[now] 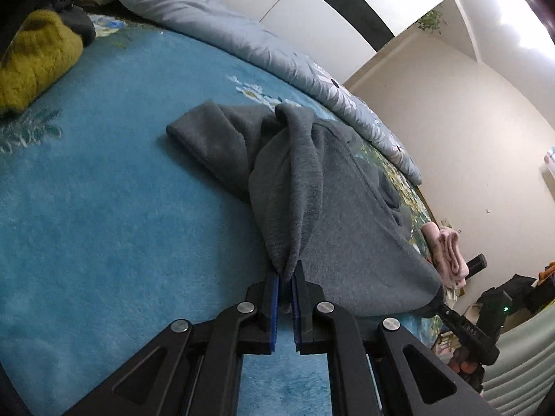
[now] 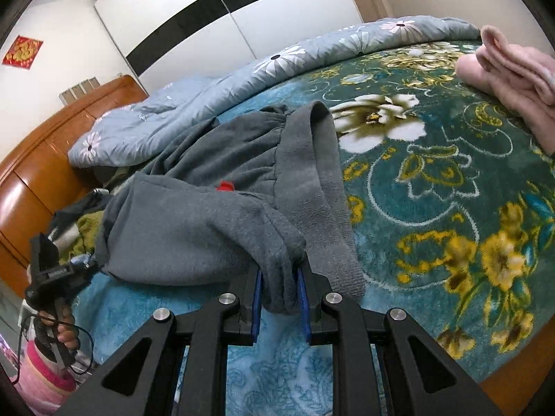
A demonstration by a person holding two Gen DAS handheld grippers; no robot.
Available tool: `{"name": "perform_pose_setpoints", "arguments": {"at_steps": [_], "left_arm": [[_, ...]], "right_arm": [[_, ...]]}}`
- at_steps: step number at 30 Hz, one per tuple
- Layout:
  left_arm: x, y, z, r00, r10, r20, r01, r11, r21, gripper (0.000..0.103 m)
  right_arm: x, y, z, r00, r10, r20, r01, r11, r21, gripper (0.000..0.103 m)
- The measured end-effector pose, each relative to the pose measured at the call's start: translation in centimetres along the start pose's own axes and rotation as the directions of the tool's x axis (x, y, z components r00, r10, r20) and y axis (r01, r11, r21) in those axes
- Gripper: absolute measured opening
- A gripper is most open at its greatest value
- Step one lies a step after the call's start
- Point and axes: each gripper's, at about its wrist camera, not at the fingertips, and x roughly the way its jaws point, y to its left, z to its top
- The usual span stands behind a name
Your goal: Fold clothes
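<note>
A grey fleece garment (image 1: 333, 208) lies bunched on the blue floral bed cover (image 1: 104, 208). My left gripper (image 1: 285, 277) is shut on a pinched fold at the garment's near edge. In the right wrist view the same grey garment (image 2: 208, 215) spreads in front, one sleeve or leg (image 2: 322, 190) running away from me. My right gripper (image 2: 279, 277) is shut on a thick wad of its near corner. Each gripper shows in the other's view: the right one (image 1: 461, 322) at the garment's far corner, the left one (image 2: 52, 270) held by a hand at the left.
A mustard knitted garment (image 1: 34, 59) lies at the far left of the bed. A folded pink garment (image 2: 513, 79) sits at the far right. A rolled pale-blue flowered quilt (image 2: 242, 72) runs along the back. A wooden headboard (image 2: 52, 159) stands left.
</note>
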Motion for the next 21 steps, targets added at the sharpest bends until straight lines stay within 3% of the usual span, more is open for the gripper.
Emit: {"name": "perform_pose_setpoints", "arguments": {"at_steps": [2, 4, 6, 7, 9, 10, 16, 21], "left_arm": [[-1.1, -0.5, 0.4, 1.000, 0.007, 0.022, -0.007, 1.000, 0.019, 0.012], [-2.3, -0.9, 0.7, 0.998, 0.031, 0.051, -0.033, 0.999, 0.042, 0.030], [-3.3, -1.0, 1.3, 0.996, 0.042, 0.084, -0.047, 0.998, 0.050, 0.049], [-3.7, -1.0, 1.8, 0.994, 0.046, 0.099, -0.051, 0.997, 0.050, 0.053], [-4.0, -1.1, 3.3, 0.991, 0.040, 0.127, -0.046, 0.998, 0.041, 0.056], [-3.9, -1.0, 4.1, 0.990, 0.039, 0.135, -0.044, 0.998, 0.036, 0.060], [0.6, -1.7, 8.9, 0.994, 0.069, 0.083, -0.072, 0.997, 0.034, 0.064], [4.6, -1.2, 9.8, 0.999, 0.027, 0.026, -0.026, 0.999, -0.044, 0.063]], "right_arm": [[-0.2, 0.4, 0.1, 1.000, -0.013, -0.015, 0.012, 1.000, -0.026, 0.021], [-0.3, 0.7, 0.2, 0.999, -0.028, -0.028, 0.027, 0.999, -0.044, 0.022], [-0.5, 1.3, 0.5, 0.998, -0.056, -0.042, 0.053, 0.996, -0.070, 0.032], [-0.6, 1.6, 0.5, 0.997, -0.069, -0.043, 0.065, 0.995, -0.080, 0.036], [-1.0, 2.1, 0.9, 0.996, -0.081, -0.034, 0.078, 0.993, -0.093, 0.065], [-1.2, 2.3, 1.2, 0.996, -0.085, -0.026, 0.083, 0.992, -0.098, 0.069], [-2.5, 2.5, 2.6, 0.992, -0.125, 0.013, 0.125, 0.991, -0.056, 0.078], [-3.0, 2.2, 3.0, 0.990, -0.142, 0.011, 0.142, 0.990, 0.005, 0.078]]}}
